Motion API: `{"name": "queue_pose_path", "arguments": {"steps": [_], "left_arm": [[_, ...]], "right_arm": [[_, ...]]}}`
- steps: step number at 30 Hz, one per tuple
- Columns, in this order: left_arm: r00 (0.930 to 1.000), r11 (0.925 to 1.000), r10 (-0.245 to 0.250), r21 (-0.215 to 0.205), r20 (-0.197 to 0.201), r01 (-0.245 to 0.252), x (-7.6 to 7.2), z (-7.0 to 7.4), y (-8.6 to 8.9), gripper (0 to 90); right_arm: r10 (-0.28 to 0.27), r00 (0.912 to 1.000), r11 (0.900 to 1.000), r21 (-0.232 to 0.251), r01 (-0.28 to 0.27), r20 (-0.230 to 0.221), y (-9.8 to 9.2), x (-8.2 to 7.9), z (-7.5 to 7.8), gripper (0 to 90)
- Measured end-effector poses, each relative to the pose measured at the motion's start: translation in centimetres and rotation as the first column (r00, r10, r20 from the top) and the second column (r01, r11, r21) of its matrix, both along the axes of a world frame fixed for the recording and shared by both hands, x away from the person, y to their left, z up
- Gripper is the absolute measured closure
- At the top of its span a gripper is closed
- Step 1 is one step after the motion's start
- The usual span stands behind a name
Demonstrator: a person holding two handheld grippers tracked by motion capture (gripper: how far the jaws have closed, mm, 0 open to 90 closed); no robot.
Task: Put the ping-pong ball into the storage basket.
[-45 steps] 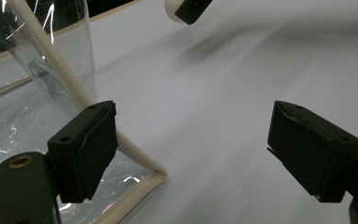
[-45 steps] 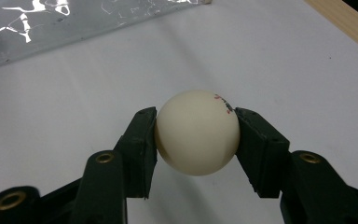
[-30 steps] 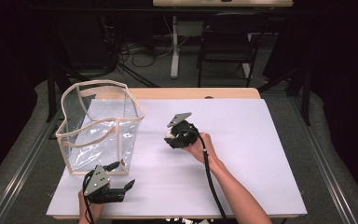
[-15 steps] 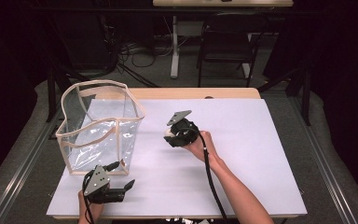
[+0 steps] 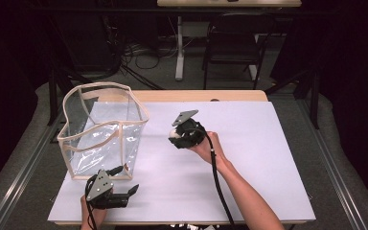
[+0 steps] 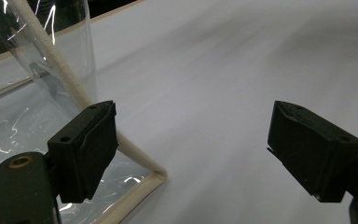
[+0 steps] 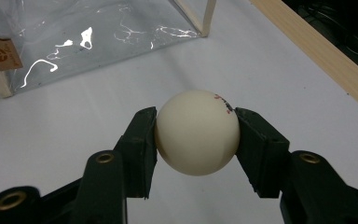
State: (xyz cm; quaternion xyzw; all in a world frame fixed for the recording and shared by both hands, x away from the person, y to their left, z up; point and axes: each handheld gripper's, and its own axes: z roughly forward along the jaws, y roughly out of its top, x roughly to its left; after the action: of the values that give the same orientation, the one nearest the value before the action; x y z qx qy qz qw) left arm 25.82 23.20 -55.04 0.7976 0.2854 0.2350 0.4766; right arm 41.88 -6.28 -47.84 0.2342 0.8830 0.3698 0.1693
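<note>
A cream-white ball [image 7: 197, 132] with small red and black print sits clamped between the jaws of my right gripper [image 7: 196, 135], held just above the white table top. From above, that right gripper [image 5: 178, 135] is at mid-table, right of a clear plastic bag [image 5: 100, 134] with beige trim, and the ball [image 5: 173, 133] peeks out at its left side. My left gripper [image 5: 133, 192] rests near the front edge, just below the bag's front corner, jaws wide apart with nothing between them. Its own view shows the left gripper [image 6: 191, 154] beside the bag's beige bottom corner [image 6: 154, 179].
The white table top [image 5: 268, 158] stretches wide to the right and front. A wooden strip [image 5: 196, 96] runs along the far edge. A chair [image 5: 232, 48] and cables stand on the floor beyond the table.
My right gripper with the ball has shifted very slightly; the left gripper and the bag stay where they were.
</note>
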Motion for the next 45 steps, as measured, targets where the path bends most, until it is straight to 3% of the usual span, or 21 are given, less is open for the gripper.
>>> {"name": "queue_pose_path", "arguments": {"steps": [30,45], "left_arm": [[1.0,1.0,-0.001,-0.004,-0.001,0.001,0.0,0.0,0.0,15.9],[1.0,1.0,-0.005,-0.002,-0.002,0.005,0.0,0.0,0.0,15.9]], "right_arm": [[0.017,0.9995,1.0,-0.009,-0.017,0.027,0.1,0.0,1.9,50.4],[0.011,0.9994,1.0,0.009,-0.011,0.032,-0.2,0.2,3.0,50.4]]}}
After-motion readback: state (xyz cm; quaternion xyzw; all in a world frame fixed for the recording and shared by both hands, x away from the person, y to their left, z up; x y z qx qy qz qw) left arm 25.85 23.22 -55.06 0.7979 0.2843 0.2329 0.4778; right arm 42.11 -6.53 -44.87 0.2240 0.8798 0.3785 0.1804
